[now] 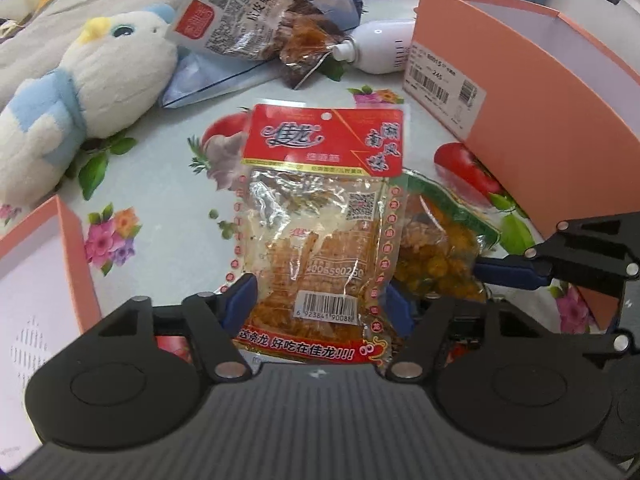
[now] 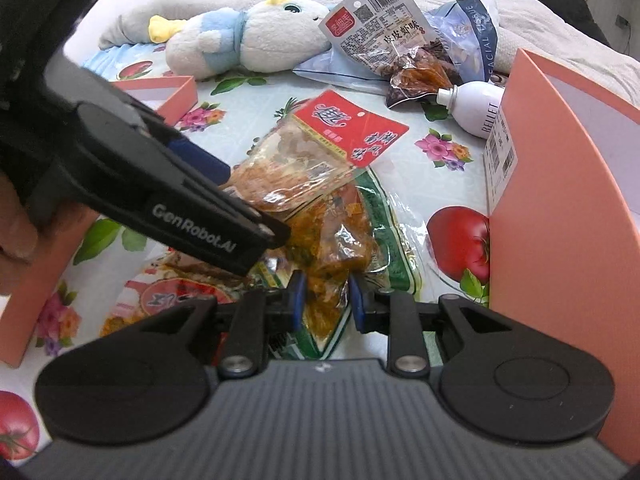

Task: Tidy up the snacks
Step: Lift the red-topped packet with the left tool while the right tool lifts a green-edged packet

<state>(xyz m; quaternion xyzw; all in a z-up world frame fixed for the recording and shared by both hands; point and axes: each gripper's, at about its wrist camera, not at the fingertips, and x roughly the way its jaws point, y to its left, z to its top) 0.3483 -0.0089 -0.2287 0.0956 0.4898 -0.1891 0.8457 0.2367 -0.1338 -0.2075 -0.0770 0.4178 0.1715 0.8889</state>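
You had a plush toy (image 1: 80, 92) lying on the flowered cloth (image 1: 168, 208), a white bottle (image 1: 380, 50) beside it, and a tissue pack (image 2: 476, 36) further back.

Two wrist views, steeply downward, close over one shared red-topped snack packet (image 1: 320, 216) (image 2: 320, 152).
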